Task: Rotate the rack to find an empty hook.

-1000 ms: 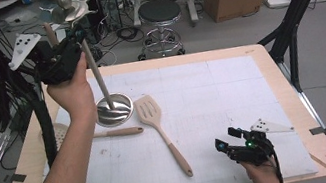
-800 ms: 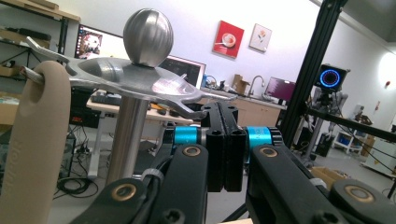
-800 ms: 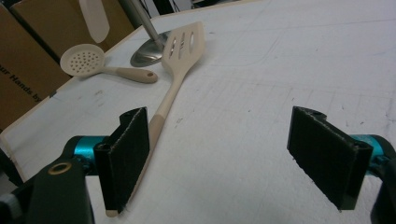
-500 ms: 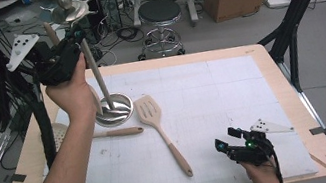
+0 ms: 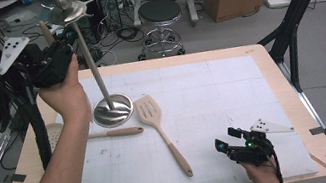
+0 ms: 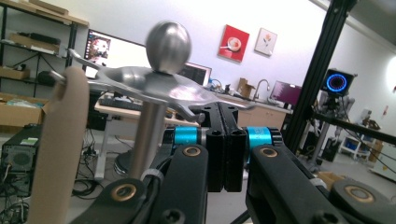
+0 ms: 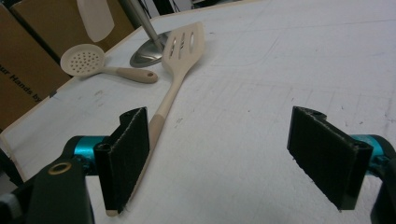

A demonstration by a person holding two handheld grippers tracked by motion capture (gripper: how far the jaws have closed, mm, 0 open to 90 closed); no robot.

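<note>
While the white-matted wooden table (image 5: 235,109) serves as the work surface, the tall steel utensil stand with ball top and round base (image 5: 93,68) sits at 10 o'clock. A beige handle (image 5: 45,33) apparently hangs from its hooks. The beige slotted spatula (image 5: 160,127) and beige perforated skimmer (image 7: 84,60) lie beside the base, probably awaiting hanging. Left gripper (image 6: 224,140) is near the stand's top, jaws pressed together, empty. Right gripper (image 7: 233,144) is at 5 o'clock, jaws spread, empty. Versus the earlier frame, nothing has shifted.
</note>
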